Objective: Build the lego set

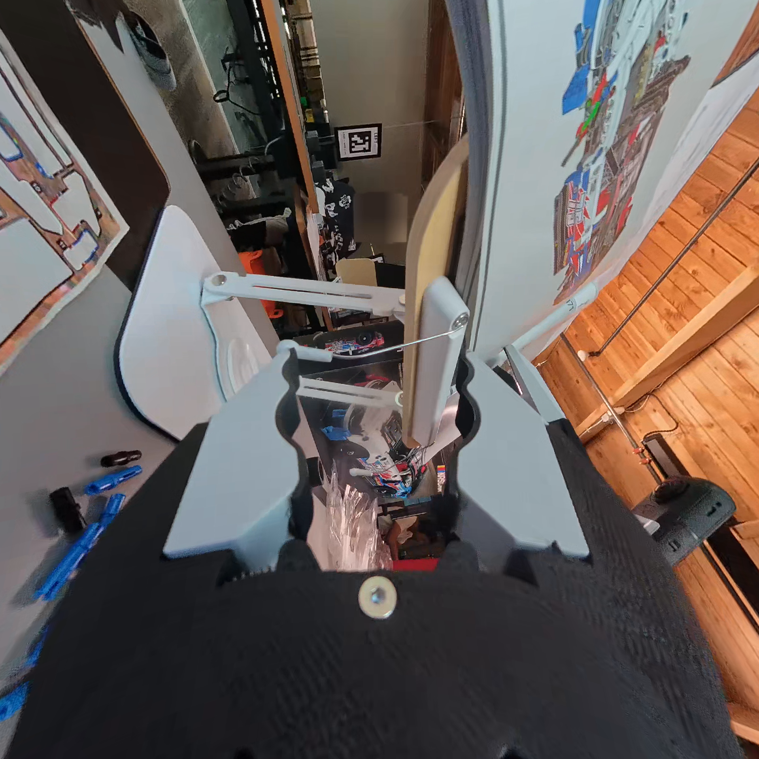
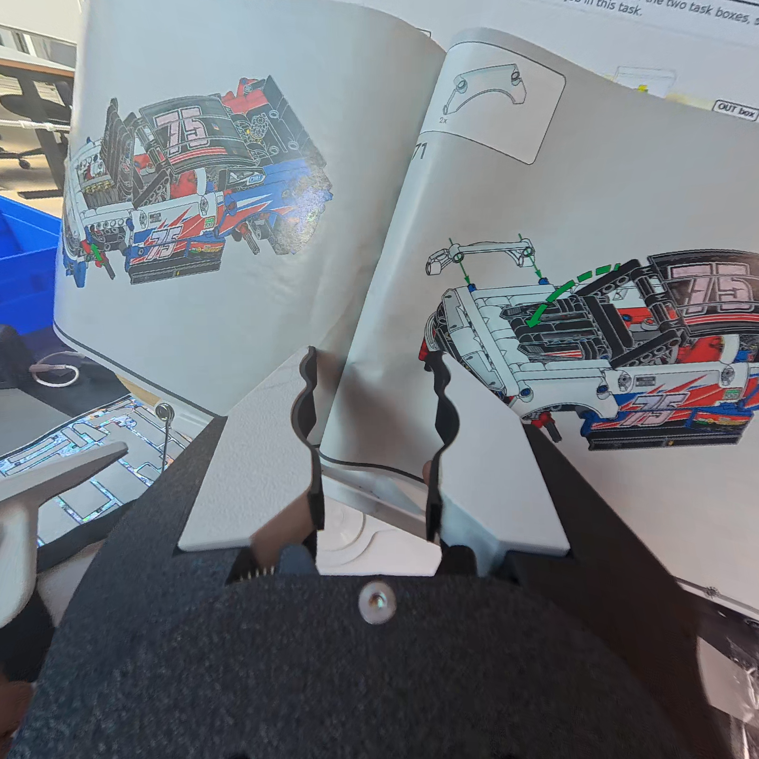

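The open instruction booklet (image 2: 254, 312) stands on a white book stand (image 2: 369, 493) and shows pictures of a red, white and blue race car. Its left page bows outward. My right gripper (image 2: 371, 357) is open, with its jaws on either side of the booklet's lower fold and not closed on it. My left gripper (image 1: 378, 361) is open beside the stand; the stand's grey page-holder arm (image 1: 435, 361) lies between its fingers, close to the right one. The booklet shows edge-on in the left wrist view (image 1: 534, 164). Loose blue Lego pins (image 1: 111, 480) lie on the grey table.
A sticker sheet (image 2: 82, 443) lies left of the stand and also shows in the left wrist view (image 1: 41, 226). A grey wedge, likely the other gripper's finger (image 2: 57, 472), is over it. The Lego box (image 1: 369, 464) and a clear plastic bag (image 1: 353, 521) are behind. A blue bin (image 2: 24, 246) is far left.
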`<state>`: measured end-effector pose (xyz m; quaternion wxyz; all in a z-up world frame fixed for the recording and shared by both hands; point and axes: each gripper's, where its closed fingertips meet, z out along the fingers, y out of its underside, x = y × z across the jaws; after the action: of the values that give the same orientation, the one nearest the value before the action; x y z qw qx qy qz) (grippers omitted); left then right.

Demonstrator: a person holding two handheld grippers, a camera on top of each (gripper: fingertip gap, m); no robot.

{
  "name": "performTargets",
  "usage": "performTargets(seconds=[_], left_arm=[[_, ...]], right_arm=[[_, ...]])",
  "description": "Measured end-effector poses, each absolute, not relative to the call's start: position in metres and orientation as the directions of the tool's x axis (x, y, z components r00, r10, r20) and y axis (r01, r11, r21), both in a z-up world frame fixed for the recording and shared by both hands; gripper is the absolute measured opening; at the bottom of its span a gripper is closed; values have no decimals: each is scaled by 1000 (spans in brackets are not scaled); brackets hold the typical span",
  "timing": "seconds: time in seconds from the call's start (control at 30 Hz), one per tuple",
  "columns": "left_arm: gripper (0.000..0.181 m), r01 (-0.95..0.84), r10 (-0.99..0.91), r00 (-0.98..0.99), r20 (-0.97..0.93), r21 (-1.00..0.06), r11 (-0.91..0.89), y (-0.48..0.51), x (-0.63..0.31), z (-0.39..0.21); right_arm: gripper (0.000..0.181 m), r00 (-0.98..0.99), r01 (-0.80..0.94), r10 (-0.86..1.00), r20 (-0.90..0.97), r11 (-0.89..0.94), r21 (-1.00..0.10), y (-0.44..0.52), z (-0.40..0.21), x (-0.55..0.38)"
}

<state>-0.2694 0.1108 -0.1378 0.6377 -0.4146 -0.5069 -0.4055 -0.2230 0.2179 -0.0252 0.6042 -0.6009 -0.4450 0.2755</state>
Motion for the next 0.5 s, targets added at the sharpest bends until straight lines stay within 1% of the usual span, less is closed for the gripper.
performTargets(seconds=[0.03, 0.07, 0.1, 0.17, 0.23, 0.3, 0.33, 0.37, 0.4, 0.47, 0.5], left_arm=[[79, 938, -95, 124, 988, -85, 335, 116, -273, -142], [78, 940, -96, 79, 992, -42, 339, 120, -278, -148], [73, 943, -107, 29, 994, 8, 333, 125, -281, -153], [73, 937, -131, -48, 990, 90, 338, 128, -285, -160], [67, 920, -190, -58, 980, 127, 371, 124, -289, -154], [54, 917, -209, -92, 974, 165, 364, 123, -293, -155], [40, 917, -186, -89, 978, 153, 369, 121, -297, -160], [21, 907, -161, -62, 985, 123, 402, 114, -303, -163], [14, 892, -172, -19, 985, 95, 443, 104, -312, -159], [12, 887, -179, 33, 983, 53, 459, 92, -322, -147], [11, 882, -168, 84, 982, 5, 471, 86, -327, -138]], right_arm=[[55, 452, 201, 868, 205, 125, -972, 218, -25, -223], [55, 451, 200, 869, 204, 124, -972, 218, -25, -223], [55, 452, 198, 869, 200, 121, -973, 219, -25, -223], [55, 455, 194, 868, 199, 122, -973, 218, -25, -223], [55, 454, 191, 868, 201, 126, -974, 218, -25, -223], [55, 452, 188, 869, 202, 128, -974, 219, -25, -223], [55, 451, 189, 870, 200, 126, -974, 219, -25, -223], [55, 449, 191, 871, 199, 124, -974, 219, -25, -223], [55, 447, 192, 872, 198, 123, -974, 219, -25, -223], [55, 448, 188, 872, 198, 125, -974, 219, -25, -223], [55, 447, 184, 872, 198, 127, -975, 219, -25, -223]])
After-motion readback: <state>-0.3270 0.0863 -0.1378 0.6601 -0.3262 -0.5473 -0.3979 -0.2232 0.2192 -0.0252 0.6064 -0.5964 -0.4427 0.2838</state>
